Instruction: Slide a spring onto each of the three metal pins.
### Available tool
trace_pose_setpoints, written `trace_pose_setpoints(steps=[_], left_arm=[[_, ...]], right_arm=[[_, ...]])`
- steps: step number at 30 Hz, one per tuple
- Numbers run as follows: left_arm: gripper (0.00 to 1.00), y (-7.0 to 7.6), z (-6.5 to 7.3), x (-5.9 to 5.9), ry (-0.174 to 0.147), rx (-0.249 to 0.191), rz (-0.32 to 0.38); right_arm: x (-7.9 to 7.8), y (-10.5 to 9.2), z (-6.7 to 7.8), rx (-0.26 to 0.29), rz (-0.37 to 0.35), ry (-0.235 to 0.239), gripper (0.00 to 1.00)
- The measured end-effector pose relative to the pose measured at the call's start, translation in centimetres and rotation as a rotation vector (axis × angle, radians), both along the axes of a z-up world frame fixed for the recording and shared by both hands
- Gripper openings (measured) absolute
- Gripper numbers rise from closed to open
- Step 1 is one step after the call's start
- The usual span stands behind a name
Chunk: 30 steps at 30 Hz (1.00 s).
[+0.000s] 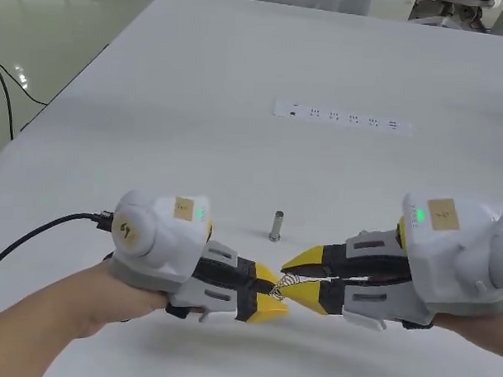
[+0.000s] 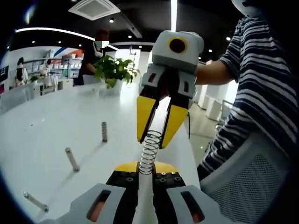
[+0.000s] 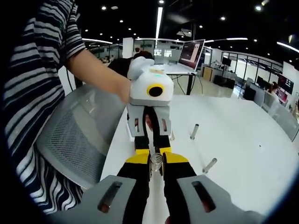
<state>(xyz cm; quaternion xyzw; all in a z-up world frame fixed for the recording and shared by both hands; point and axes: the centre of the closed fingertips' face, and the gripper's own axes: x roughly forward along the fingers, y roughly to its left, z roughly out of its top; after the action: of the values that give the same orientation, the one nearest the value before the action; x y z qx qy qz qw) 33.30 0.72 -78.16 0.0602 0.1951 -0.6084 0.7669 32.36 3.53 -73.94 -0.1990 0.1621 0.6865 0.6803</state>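
Low over the near part of the white table [image 1: 197, 96], the left gripper [image 1: 267, 292] and the right gripper [image 1: 296, 279] met tip to tip, with a small steel spring [image 1: 286, 281] bridging them. In the left gripper view, that gripper's claw was pressed almost together on the spring's near end, and the coils rose straight out of its yellow tips. The right gripper's claw narrowed onto the far end, its yellow fingers [image 2: 143, 121] flanking the top coils and seeming to touch them on both sides. In the right gripper view the coil sat end-on between its tips, spanning the gap. The spring was held in the air, clear of the tabletop and not yet on a pin.

Off to one side in the left gripper view, three metal pins stood apart from one another on the table: the farthest pin [image 2: 104, 131], the middle pin [image 2: 72, 159] and the nearest pin [image 2: 35, 201]. A white power strip [image 1: 343, 117] lay well beyond the grippers.
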Motion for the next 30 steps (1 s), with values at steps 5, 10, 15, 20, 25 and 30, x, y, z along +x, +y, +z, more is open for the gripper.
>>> trace_pose_setpoints(steps=[5, 10, 15, 20, 25, 30], left_arm=[[0.02, 0.1, -0.1, 0.1, -0.015, 0.018, 0.000], [0.02, 0.1, 0.3, 0.3, -0.016, 0.004, 0.008], [0.02, -0.1, 0.6, 0.4, -0.014, -0.009, 0.009], [0.03, 0.1, 0.3, 0.2, -0.008, -0.005, 0.011], [0.03, 0.2, 0.2, 0.1, 0.012, -0.010, 0.023], [0.06, 0.4, 0.3, 0.3, 0.028, -0.013, 0.049]], right_arm=[[-0.1, 0.4, -0.1, 0.011, 0.000, -0.020, 0.08], [0.2, 0.8, 0.2, 0.025, -0.006, -0.032, 0.08], [0.3, 1.2, 0.0, 0.015, -0.003, -0.045, 0.08], [0.2, 1.1, -0.2, 0.010, -0.010, -0.025, 0.08], [0.1, 1.3, -0.2, 0.006, -0.007, -0.030, 0.07], [0.1, 1.4, -0.4, -0.002, -0.007, -0.034, 0.07]])
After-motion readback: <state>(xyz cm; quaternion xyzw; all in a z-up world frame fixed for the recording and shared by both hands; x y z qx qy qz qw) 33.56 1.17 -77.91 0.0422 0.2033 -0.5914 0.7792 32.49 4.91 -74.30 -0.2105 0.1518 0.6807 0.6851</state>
